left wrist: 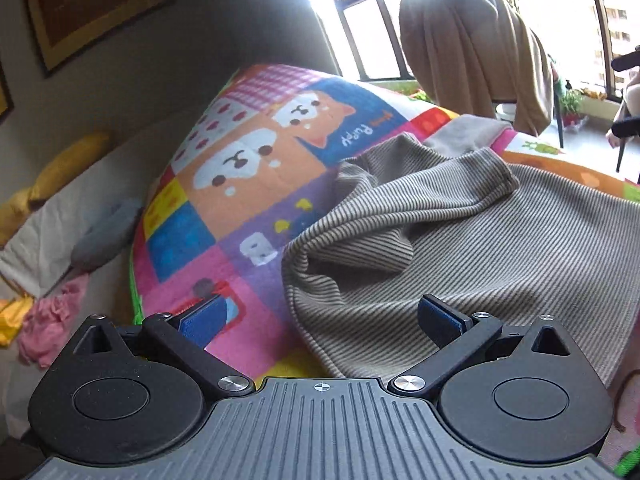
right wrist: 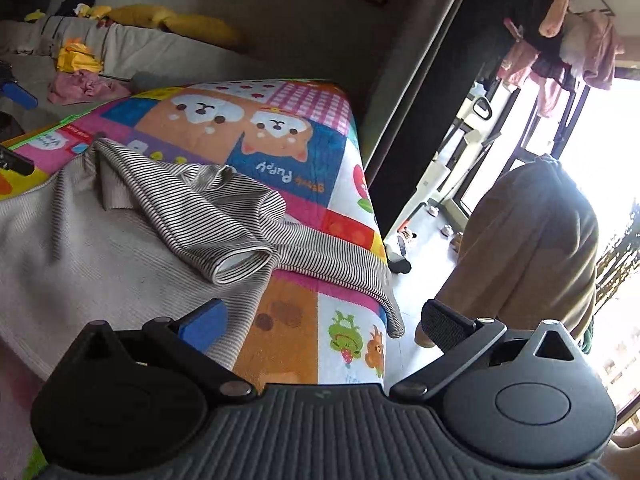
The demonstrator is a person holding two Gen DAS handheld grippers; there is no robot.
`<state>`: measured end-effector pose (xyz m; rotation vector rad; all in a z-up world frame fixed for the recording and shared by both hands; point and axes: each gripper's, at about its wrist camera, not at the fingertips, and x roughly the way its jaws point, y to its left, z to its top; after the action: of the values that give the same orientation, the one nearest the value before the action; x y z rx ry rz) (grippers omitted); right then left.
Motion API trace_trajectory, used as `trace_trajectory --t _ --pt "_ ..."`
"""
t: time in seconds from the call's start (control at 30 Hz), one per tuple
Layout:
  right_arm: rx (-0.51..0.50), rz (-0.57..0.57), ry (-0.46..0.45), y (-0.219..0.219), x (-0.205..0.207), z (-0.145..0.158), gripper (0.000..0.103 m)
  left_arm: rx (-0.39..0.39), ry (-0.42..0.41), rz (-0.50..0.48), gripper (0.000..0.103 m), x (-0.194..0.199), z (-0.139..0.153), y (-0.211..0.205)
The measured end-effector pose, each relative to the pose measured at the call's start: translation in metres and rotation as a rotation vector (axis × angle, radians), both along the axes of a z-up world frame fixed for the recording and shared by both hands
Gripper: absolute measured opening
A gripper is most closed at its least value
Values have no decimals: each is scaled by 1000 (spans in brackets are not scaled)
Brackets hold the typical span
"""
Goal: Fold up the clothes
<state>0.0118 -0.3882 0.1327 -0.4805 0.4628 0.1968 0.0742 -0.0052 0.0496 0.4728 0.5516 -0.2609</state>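
on the cartoon-print play mat (left wrist: 224, 216), a striped ribbed top (left wrist: 500, 248) lies spread, body mostly flat, one sleeve (right wrist: 208, 224) thrown back over the body with its cuff open toward the right gripper. judgement: the spread on the mat is to give a flat base for folding, and the sleeve lying inward looks like a first fold or just a crumple; cannot tell which. long axis of the sleeve runs diagonally across the body in the right wrist view; the garment's own long axis cannot be read, its ends are out of frame.

left gripper (left wrist: 320, 320): jaws wide apart, holding nothing, hovering at the top's edge. right gripper (right wrist: 320, 324): jaws wide apart, empty, over the mat's corner near the hem.

outward: a brown blanket (left wrist: 472, 52) draped over a chair by the window, pink cloth (left wrist: 52, 328) on the sofa.
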Motion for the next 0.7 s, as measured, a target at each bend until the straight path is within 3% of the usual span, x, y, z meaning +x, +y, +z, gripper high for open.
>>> trace_trajectory --t 0.23,0.33,0.43,0.53,0.63,0.7 --pt "-70 33 5 45 68 -26 103 193 -23 -112 103 79 -25 -58" --pt "-81 74 17 61 82 -30 103 295 -72 -94 103 114 -39 -72" --pt "-122 114 6 76 89 -34 103 338 -166 51 103 145 -29 -48" --pt "-133 140 -3 86 100 -36 103 324 -229 328 103 168 -6 11" --pt "-89 144 16 98 119 -35 103 281 -155 507 103 180 -3 79" --pt "-73 138 27 110 136 -37 103 234 -81 547 103 177 -10 106"
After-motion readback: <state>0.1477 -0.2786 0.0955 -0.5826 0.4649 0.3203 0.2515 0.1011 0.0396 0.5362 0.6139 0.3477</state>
